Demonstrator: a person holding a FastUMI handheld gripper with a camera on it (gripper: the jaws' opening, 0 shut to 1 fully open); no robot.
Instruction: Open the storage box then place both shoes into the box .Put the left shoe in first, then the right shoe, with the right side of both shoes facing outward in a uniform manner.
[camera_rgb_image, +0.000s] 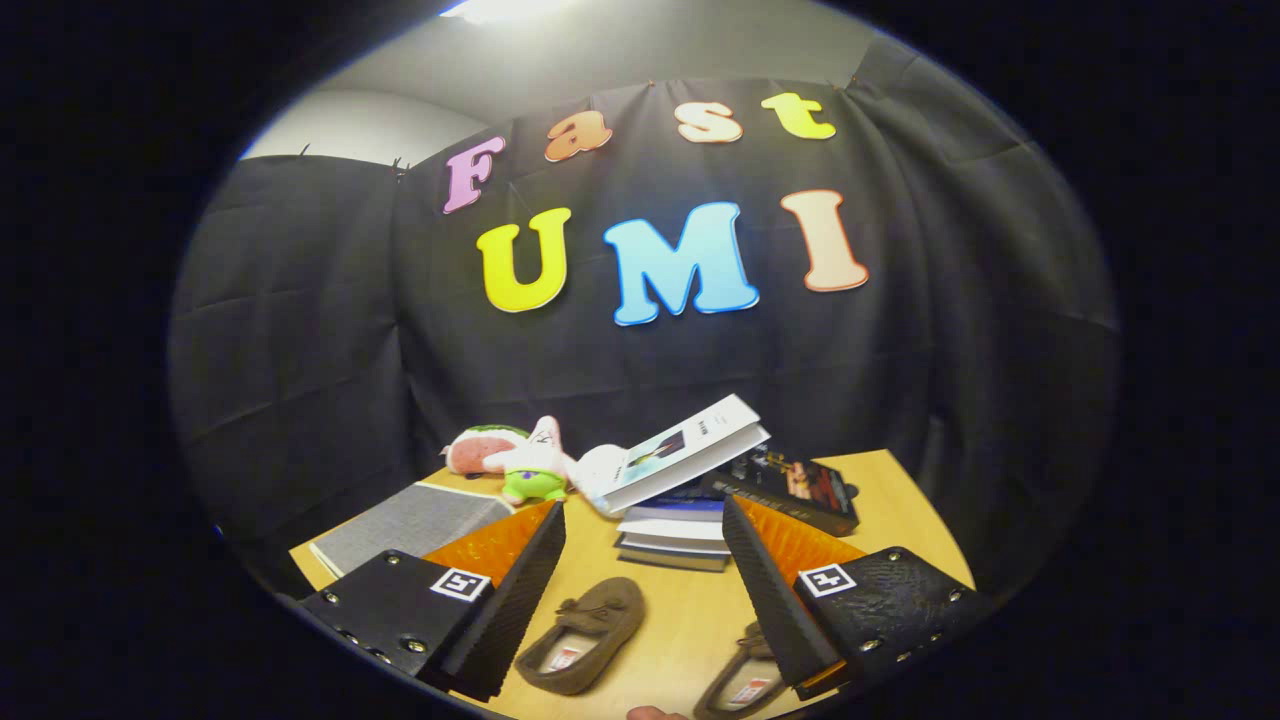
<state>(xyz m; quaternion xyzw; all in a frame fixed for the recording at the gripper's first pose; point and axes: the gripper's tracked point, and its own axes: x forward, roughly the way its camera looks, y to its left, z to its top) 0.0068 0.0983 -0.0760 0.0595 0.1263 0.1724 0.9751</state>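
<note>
The gripper (645, 570) hangs above the wooden table (690, 620) with its fingers spread wide and nothing between them. Taking the stack of books (675, 535) as the landmark: one brown shoe (585, 635) lies just in front of the stack, between the fingers, and the second brown shoe (745, 680) lies nearer still, beside and partly under the right finger. A grey mat (405, 525) sits left of the stack, plush toys (520, 460) behind it. No storage box can be made out, so I judge the opening step is in hand; the next move calls for finding the box and its lid
</note>
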